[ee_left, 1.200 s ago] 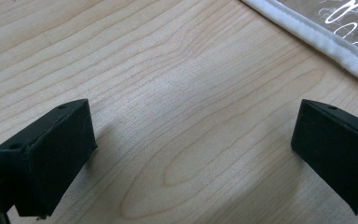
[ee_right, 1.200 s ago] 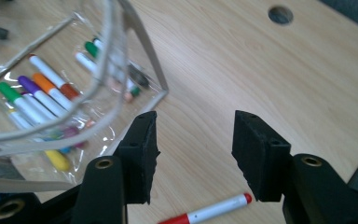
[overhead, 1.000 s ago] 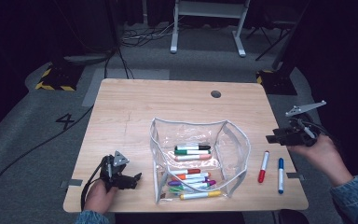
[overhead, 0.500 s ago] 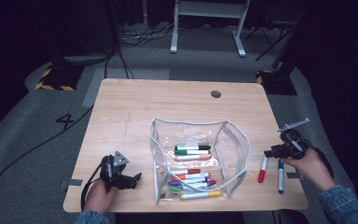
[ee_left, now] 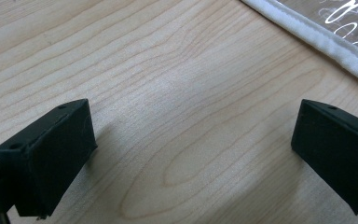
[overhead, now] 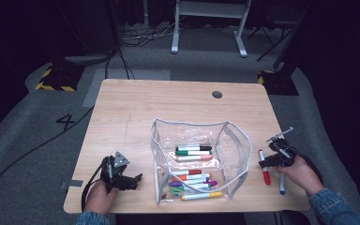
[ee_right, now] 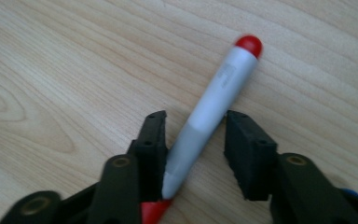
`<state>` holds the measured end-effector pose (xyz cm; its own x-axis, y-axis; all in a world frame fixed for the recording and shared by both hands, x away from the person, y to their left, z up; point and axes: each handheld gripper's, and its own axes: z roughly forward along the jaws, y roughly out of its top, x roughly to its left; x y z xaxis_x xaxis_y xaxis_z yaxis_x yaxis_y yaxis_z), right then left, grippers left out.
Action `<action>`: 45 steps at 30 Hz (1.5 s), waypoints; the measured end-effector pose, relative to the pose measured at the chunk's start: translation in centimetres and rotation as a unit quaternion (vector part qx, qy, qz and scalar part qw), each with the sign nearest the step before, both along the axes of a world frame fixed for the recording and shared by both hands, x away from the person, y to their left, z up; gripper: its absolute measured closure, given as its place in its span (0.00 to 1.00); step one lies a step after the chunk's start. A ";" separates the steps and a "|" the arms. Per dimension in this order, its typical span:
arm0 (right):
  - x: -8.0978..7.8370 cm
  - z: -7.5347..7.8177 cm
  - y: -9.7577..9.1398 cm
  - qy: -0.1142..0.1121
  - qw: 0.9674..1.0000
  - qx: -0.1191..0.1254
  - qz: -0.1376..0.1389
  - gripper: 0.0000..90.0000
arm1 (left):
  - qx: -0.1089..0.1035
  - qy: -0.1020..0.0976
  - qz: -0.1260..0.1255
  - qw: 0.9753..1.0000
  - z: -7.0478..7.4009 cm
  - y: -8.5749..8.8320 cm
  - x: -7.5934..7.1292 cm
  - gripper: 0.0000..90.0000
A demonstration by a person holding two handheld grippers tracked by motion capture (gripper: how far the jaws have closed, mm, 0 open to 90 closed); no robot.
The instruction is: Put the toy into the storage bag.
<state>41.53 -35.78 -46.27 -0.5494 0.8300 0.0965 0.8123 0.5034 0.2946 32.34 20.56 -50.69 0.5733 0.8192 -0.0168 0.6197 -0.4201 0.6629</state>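
While the red marker (ee_right: 214, 116) lies flat on the table (overhead: 136, 112) near its right edge, at about four o'clock from the clear pouch (overhead: 236, 140), the right gripper (overhead: 268, 161) straddles it: the right gripper view shows the grey barrel slanting between the two black jaws, touching the left one while a gap remains at the right one, so the jaws have just been closing but do not yet clamp it. That close view also shows the marker's red end cap at one o'clock and a red tip low between the jaws, details too small to read from above. From the high view two loose markers can be counted on the bare wood, the red one and a blue marker (overhead: 281, 187) just beside it toward three o'clock, partly under the person's right hand (overhead: 302, 174). Inside the pouch, which stands open at the table's middle, that view shows roughly eight more markers in two bunches: three toward twelve o'clock and about five toward six o'clock, among them a yellow-capped marker (overhead: 201, 196) nearest the front edge; the exact number is hard to tell where they overlap. At eight o'clock from the pouch, the left gripper (overhead: 138, 178) rests on the table in the left hand (overhead: 98, 199). Its own view shows both jaws spread wide with bare wood between them and the pouch's white seam (ee_left: 317, 39) at one o'clock.
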 end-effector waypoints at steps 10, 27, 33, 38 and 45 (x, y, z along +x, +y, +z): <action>-0.3 0.1 2.2 -0.024 0.997 -0.049 0.046 0.85 | -0.003 0.003 0.000 1.000 0.0 0.0 0.0 0.00; -0.7 5.1 1.9 -0.052 0.995 0.006 0.080 0.85 | -0.002 0.003 -0.001 1.000 0.0 0.0 0.0 0.00; -1.5 9.4 2.8 -0.088 0.988 0.029 0.126 0.85 | 0.000 0.001 -0.001 1.000 0.0 0.0 0.0 0.00; -2.4 13.1 3.7 -0.118 0.981 0.039 0.151 0.85 | 0.000 0.000 0.000 1.000 0.0 0.0 0.0 0.00; -3.4 17.5 5.3 -0.145 0.971 0.059 0.182 0.85 | 0.000 0.000 0.000 1.000 0.0 0.0 0.0 0.00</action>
<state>38.09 -30.48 -28.78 -0.8220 0.5691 -0.0233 0.4615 0.6894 0.5583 32.34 20.56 -50.69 0.5734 0.8191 -0.0172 0.6198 -0.4200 0.6629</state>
